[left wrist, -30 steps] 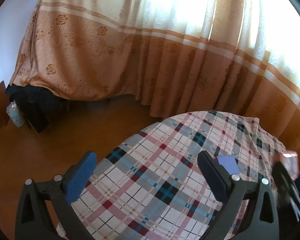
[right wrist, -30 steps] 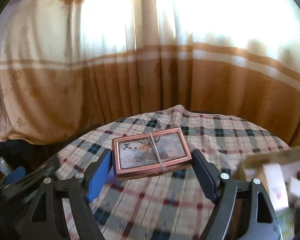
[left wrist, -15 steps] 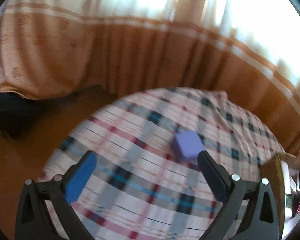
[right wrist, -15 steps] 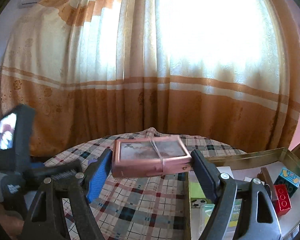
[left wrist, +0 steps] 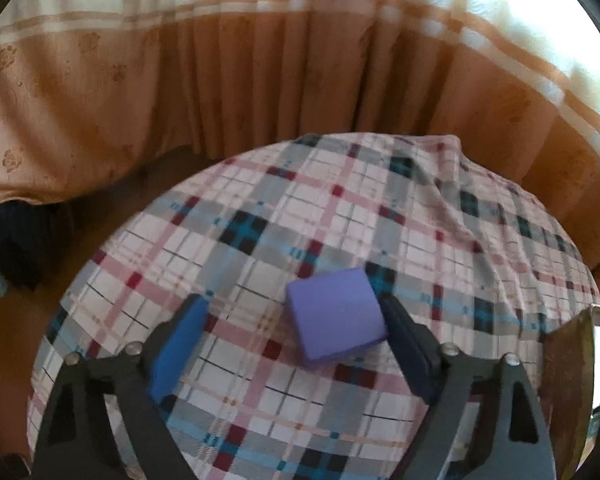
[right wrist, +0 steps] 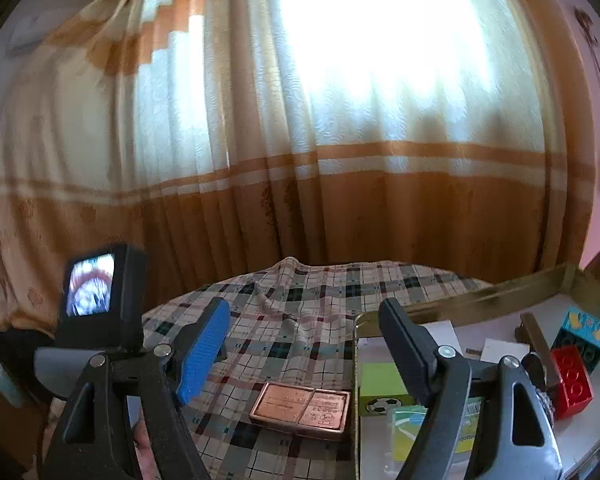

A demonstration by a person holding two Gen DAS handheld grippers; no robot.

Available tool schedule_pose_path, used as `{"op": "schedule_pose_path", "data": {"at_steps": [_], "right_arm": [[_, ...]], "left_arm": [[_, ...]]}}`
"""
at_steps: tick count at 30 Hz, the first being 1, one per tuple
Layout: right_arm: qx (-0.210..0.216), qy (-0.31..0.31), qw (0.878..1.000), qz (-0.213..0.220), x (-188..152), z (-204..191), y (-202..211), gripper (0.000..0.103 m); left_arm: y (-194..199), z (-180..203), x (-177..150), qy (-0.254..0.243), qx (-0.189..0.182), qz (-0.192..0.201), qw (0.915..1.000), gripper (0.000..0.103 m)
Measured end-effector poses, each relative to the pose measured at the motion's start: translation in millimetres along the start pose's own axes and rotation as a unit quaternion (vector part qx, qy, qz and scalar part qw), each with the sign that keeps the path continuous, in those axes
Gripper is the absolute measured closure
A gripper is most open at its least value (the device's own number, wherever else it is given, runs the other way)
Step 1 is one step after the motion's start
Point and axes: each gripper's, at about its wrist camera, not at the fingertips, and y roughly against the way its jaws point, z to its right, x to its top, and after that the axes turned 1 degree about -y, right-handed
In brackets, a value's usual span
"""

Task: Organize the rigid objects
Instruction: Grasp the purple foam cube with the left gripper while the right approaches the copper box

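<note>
Purple block, lower centre of frame on the plaid tabletop: we centre the closing left gripper jaws, one seemingly touching already; right gripper open, empty above the copper tin beside the tray.

Daylight glares through the orange-and-cream curtain I see across the far wall, its lower band deep orange with a pale stripe. A plaid tablecloth covers the round table before me; wooden floor shows at near left.
</note>
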Motion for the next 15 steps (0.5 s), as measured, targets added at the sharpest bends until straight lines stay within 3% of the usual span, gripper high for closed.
{"op": "schedule_pose_path", "data": {"at_steps": [2, 4, 6, 15], "right_arm": [[0.009, -0.02, 1.0, 0.0, 1, 5, 1, 0.024], [0.014, -0.029, 0.999, 0.008, 2, 8, 4, 0.024], [0.022, -0.036, 0.999, 0.015, 2, 9, 8, 0.024], [0.094, -0.006, 0.994, -0.046, -17, -20, 38, 0.024]], "left_arm": [[0, 1, -1, -0.003, 0.0, 0.001, 1.0, 0.027], [3, 1, -2, -0.004, -0.012, 0.006, 0.9999, 0.04], [5, 0, -3, -0.003, -0.029, 0.011, 0.9995, 0.063], [19, -20, -18, 0.038, -0.102, 0.02, 0.9938, 0.063]]}}
